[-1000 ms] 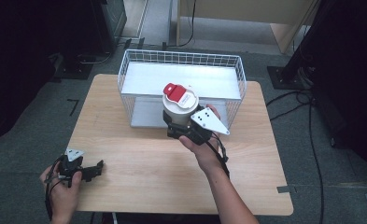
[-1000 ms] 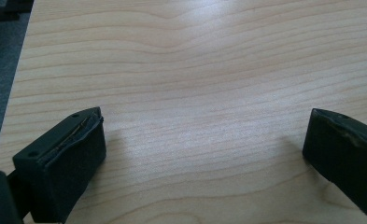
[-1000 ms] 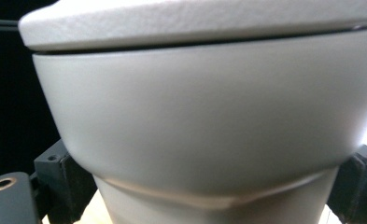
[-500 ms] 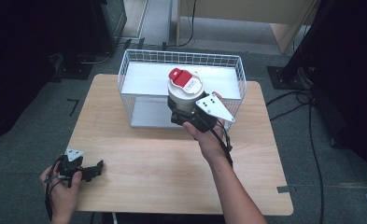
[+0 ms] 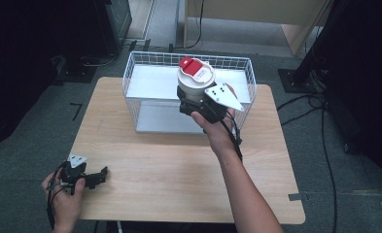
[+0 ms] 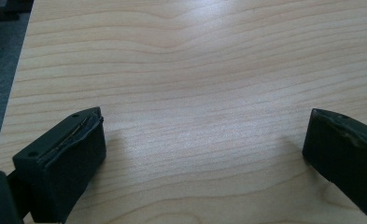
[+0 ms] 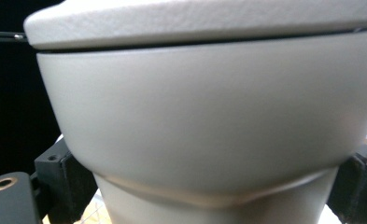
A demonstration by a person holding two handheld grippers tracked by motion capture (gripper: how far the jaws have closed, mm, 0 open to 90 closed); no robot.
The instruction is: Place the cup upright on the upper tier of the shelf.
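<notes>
Grey carpet surrounds your one light wooden table, its near edge partly hidden by your forearms. On its far half stands one white wire basket with a white floor. Your right gripper is clenched on the narrower lower body of one grey-white round container with a red flip lid, held upright above the basket's front part. In the right gripper view the container crowds the lens; its lid is cut off. Your left gripper rests at the table's near left corner, jaws spread wide over bare wood, holding nothing.
</notes>
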